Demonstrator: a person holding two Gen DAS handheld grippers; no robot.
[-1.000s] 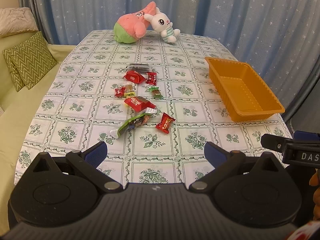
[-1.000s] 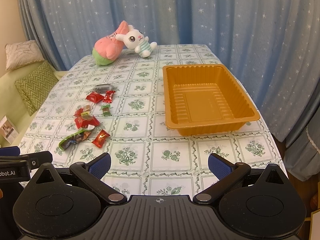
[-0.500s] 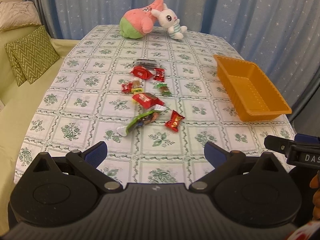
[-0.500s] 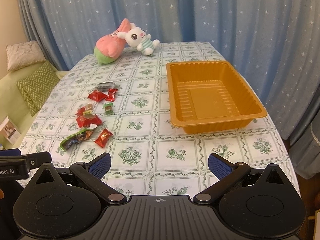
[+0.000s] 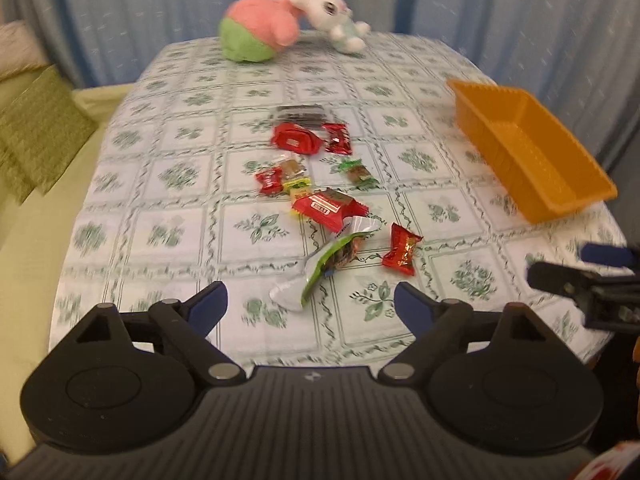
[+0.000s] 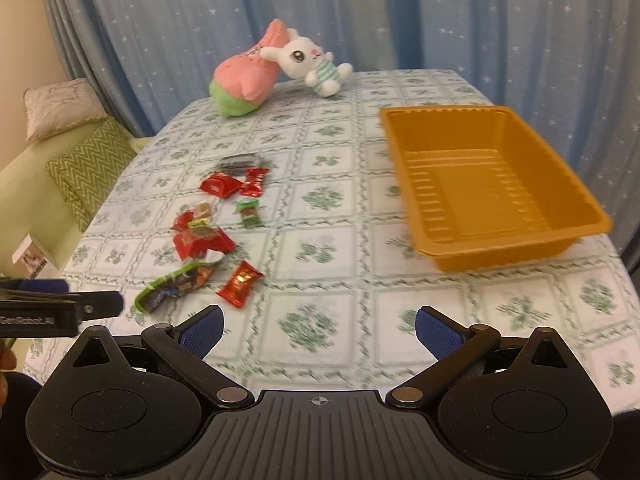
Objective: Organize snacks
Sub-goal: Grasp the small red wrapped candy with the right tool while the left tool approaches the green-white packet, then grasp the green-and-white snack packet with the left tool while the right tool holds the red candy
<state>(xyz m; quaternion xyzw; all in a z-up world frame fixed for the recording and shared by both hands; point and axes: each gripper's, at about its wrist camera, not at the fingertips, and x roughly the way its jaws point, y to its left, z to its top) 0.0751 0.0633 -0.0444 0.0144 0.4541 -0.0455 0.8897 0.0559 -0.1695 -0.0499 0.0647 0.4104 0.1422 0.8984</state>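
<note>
Several wrapped snacks lie in a loose row on the patterned tablecloth: a green-and-silver packet (image 5: 328, 268), a small red candy (image 5: 401, 249), a larger red bar (image 5: 326, 209) and more red and green pieces further back. An empty orange tray (image 6: 488, 184) stands to their right and shows in the left wrist view too (image 5: 532, 152). My left gripper (image 5: 310, 304) is open and empty, just short of the green packet. My right gripper (image 6: 318, 326) is open and empty, over the near table between the snacks (image 6: 240, 289) and the tray.
A pink-and-green plush (image 6: 244, 80) and a white bunny plush (image 6: 312, 60) sit at the far end of the table. A green sofa with cushions (image 6: 86, 168) runs along the left. Blue starred curtains hang behind and to the right.
Both grippers have moved forward over the table toward the snacks, which look larger and nearer. Both stay open. Nothing on the table has moved.
</note>
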